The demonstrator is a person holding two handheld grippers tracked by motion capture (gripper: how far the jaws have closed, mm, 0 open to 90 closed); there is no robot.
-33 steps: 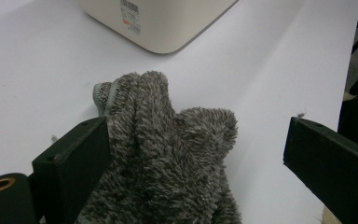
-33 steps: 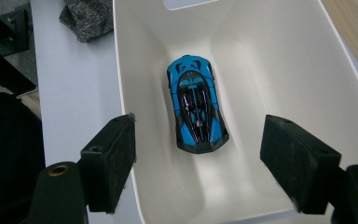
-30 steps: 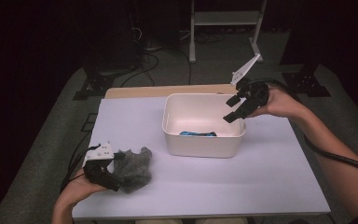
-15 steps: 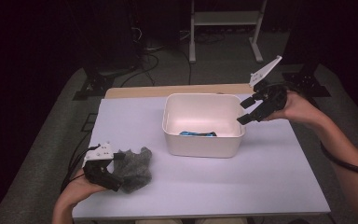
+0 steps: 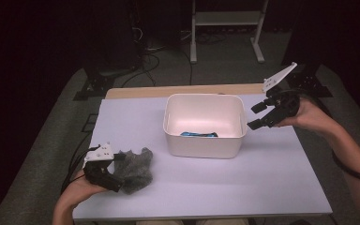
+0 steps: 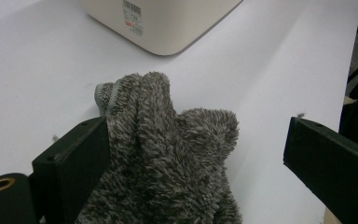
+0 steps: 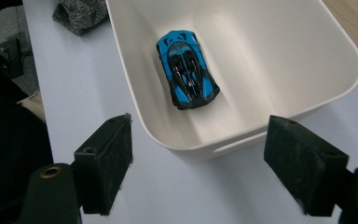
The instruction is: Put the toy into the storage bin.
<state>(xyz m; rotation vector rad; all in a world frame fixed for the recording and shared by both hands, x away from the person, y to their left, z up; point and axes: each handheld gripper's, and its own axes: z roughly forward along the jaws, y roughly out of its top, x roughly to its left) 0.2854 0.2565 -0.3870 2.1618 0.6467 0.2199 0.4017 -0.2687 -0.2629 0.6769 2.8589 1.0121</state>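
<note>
Item: grey fuzzy cloth [image 6: 168,158], lower left on my counter [image 5: 243,187], between my left hand-held gripper's [image 5: 104,169] parted jaws. Right hand-held gripper [image 5: 266,114] empty, agape. Risk: shallow pinch slips off pile.

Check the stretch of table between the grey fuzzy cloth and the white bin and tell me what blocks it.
Nothing visible does. The grey cloth lies between the open left gripper jaws, and bare table runs from it to the white bin. Inside, only a blue toy car lies on the floor.

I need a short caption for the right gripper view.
Open hand-held gripper above a white bin holding a blue toy car.
</note>
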